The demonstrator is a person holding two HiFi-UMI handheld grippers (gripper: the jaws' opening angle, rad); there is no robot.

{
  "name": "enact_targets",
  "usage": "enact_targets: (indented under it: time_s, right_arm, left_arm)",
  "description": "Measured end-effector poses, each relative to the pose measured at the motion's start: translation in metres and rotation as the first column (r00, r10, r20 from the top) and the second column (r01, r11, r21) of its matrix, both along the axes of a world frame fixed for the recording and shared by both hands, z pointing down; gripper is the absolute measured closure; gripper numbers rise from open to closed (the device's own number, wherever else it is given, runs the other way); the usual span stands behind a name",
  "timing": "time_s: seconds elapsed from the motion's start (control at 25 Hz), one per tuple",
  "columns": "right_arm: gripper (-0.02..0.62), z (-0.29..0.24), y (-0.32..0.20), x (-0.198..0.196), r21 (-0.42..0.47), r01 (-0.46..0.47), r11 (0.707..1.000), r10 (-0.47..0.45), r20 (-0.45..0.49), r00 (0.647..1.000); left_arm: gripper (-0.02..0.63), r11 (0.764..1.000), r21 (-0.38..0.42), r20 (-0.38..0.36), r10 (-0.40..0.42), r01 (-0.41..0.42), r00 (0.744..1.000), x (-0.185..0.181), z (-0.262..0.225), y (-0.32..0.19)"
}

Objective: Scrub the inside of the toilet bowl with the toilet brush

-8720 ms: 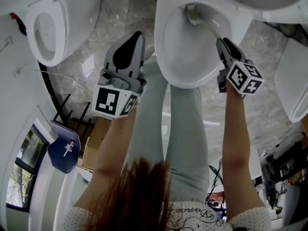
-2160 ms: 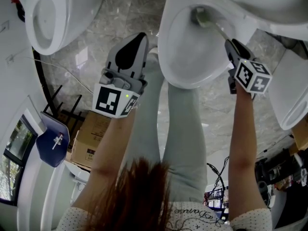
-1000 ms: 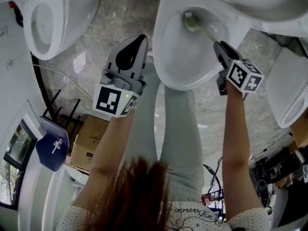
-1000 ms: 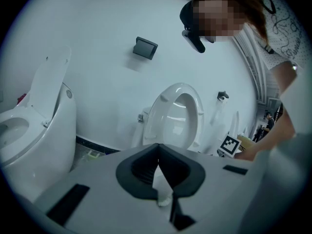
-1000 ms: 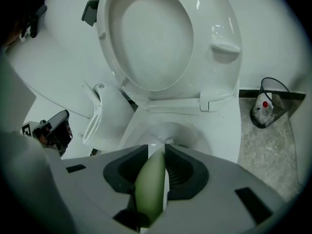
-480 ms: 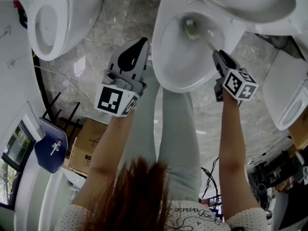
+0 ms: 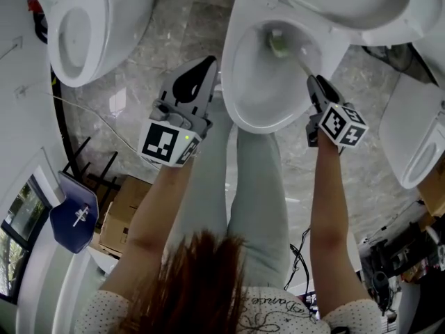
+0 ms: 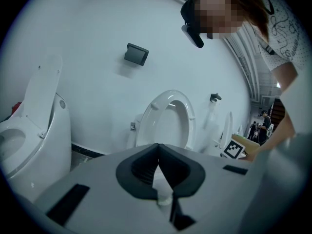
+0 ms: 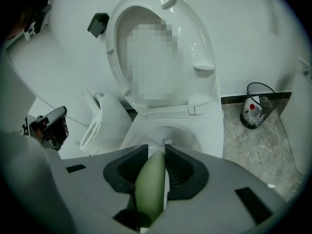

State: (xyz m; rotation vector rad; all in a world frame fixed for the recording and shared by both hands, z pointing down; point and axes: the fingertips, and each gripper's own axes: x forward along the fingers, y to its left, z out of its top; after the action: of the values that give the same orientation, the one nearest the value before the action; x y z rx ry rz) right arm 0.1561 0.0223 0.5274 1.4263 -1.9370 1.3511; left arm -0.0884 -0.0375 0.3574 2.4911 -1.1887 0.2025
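To the far left of the toilet bowl (image 7: 230, 82), a second white toilet (image 7: 76, 33) is seen on the grey marbled floor (image 7: 163, 26). Nearer the person on that same side, a cardboard box (image 7: 117, 220) and a blue object (image 7: 73, 218) are seen; what the blue object is cannot be told. Just left of the bowl's rim, the left gripper (image 7: 206, 64) is held in the air with its marker cube (image 7: 165, 145) turned towards the camera. In the left gripper view its jaws are shown pressed together with nothing between them, and no contact with the bowl is seen. The person's legs in light trousers (image 7: 254, 179) are placed right against the near edge of the bowl. Inside the bowl, towards its far wall, the pale green head of the toilet brush (image 7: 278, 44) is seen; whether it is pressed against the porcelain cannot be told. A thin shaft is seen running from it, over the right side of the rim, to the right gripper (image 7: 316, 88). In the right gripper view the green handle (image 9: 150, 189) is shown clamped between that gripper's jaws. Behind the bowl, the lid (image 7: 348, 2) is raised. To the right of the bowl, a wire basket (image 9: 257, 106) with a bottle (image 9: 251, 112) inside is seen against the wall, and farther right part of a third toilet (image 7: 417, 145) is seen.
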Motion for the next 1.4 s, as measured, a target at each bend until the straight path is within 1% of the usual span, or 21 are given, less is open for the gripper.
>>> enact_targets:
  time_s: [0.2, 0.4, 0.6, 0.76, 0.88, 1.0, 1.24, 1.4]
  right_arm:
    - [0.476, -0.025, 0.018, 0.006, 0.044, -0.110, 0.993, 0.109, 0.035, 0.993]
    - [0.476, -0.059, 0.040, 0.005, 0.077, -0.211, 0.974, 0.203, 0.103, 0.974]
    - [0.476, -0.092, 0.062, 0.003, 0.095, -0.342, 0.935, 0.322, 0.178, 0.930]
    - [0.476, -0.115, 0.067, 0.001, 0.095, -0.421, 0.902, 0.394, 0.221, 0.892]
    - [0.476, -0.130, 0.070, 0.001, 0.101, -0.458, 0.883, 0.424, 0.242, 0.873]
    - [0.476, -0.150, 0.072, 0.001, 0.102, -0.478, 0.872, 0.440, 0.263, 0.858]
    - [0.476, -0.197, 0.082, -0.003, 0.109, -0.503, 0.858, 0.454, 0.302, 0.839]
    - [0.476, -0.222, 0.096, -0.008, 0.103, -0.499, 0.861, 0.445, 0.324, 0.835]
  left_arm:
    - [0.603, 1.000, 0.012, -0.010, 0.016, -0.016, 1.000, -0.005, -0.014, 0.008]
    - [0.603, 0.998, 0.033, -0.015, 0.047, -0.047, 0.999, -0.008, -0.041, 0.014]
    - [0.604, 0.996, 0.059, -0.014, 0.070, -0.069, 0.997, -0.016, -0.077, 0.016]
    - [0.604, 0.993, 0.086, -0.014, 0.085, -0.083, 0.996, -0.022, -0.112, 0.012]
    - [0.604, 0.989, 0.112, -0.016, 0.096, -0.094, 0.995, -0.023, -0.139, 0.011]
    - [0.603, 0.985, 0.131, -0.017, 0.112, -0.109, 0.994, -0.023, -0.165, 0.011]
    - [0.603, 0.978, 0.162, -0.022, 0.139, -0.134, 0.990, -0.022, -0.212, 0.010]
    - [0.603, 0.971, 0.197, -0.024, 0.144, -0.136, 0.989, -0.020, -0.247, 0.004]
